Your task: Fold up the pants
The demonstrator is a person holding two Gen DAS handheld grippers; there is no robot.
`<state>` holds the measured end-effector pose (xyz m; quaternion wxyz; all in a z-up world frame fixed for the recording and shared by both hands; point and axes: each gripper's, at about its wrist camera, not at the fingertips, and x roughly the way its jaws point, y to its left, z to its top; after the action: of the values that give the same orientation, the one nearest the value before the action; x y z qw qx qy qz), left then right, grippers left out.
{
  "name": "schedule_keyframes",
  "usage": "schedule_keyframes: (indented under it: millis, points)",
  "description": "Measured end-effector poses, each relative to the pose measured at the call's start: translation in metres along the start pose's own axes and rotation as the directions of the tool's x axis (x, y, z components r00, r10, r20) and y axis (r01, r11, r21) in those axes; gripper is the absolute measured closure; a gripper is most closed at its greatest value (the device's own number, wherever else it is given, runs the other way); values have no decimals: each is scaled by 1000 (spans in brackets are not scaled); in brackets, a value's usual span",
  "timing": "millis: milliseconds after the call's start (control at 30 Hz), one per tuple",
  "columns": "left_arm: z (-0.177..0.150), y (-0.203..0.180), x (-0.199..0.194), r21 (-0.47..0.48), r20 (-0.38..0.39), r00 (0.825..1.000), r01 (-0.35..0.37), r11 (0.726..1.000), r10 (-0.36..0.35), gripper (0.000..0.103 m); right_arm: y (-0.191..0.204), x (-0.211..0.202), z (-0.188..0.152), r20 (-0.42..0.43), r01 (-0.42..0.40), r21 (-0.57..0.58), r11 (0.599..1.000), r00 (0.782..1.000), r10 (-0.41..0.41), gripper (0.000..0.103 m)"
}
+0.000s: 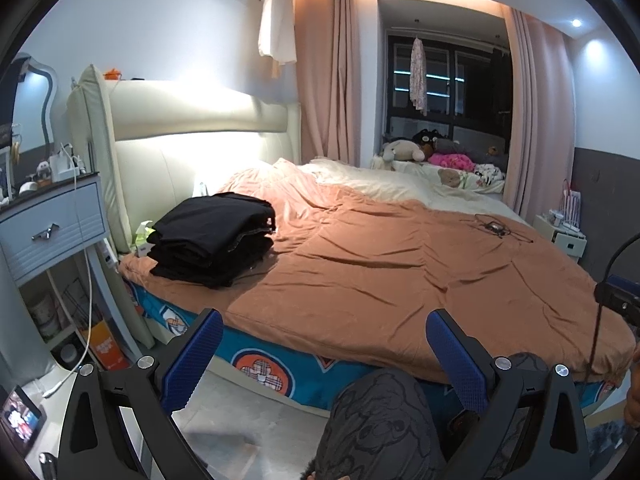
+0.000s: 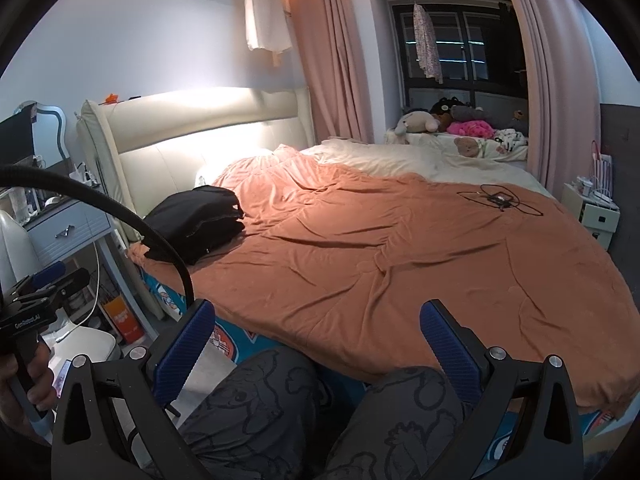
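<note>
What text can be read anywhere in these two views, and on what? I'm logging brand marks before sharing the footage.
"GenRobot.AI": white lettering on the black body of the left gripper, seen from the right wrist view.
Orange box on the floor under the nightstand: pale print, too blurred to read.
Small screen at the lower left: shows a picture, no legible words.
Nothing else is readable.

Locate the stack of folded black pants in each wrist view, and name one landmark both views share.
Left wrist view: stack of folded black pants lies left of centre, on the orange blanket near the headboard.
Right wrist view: same stack at left, partly behind a black cable.
Shared landmark: the cream headboard behind it.
</note>
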<state>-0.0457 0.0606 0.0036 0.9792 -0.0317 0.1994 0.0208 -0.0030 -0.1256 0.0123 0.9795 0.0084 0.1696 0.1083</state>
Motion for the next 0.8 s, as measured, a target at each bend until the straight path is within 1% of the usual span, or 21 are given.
schedule_keyframes:
  millis: [233, 567, 800]
  points:
    - [-3, 1, 1, -1, -7, 1000, 7, 1000, -7, 0, 1, 1, -1, -5, 20, 1, 1000, 1000, -20, 0]
    - [-2, 0, 0, -7, -12, 1000, 24, 1000, -25, 1, -3, -1, 1, -12, 18, -5, 1000, 1000, -18, 0]
    - [-1, 1, 0, -6, -14, 1000, 22, 1000, -23, 1, -5, -4, 1, -9, 9, -6, 1000, 1000, -9, 0]
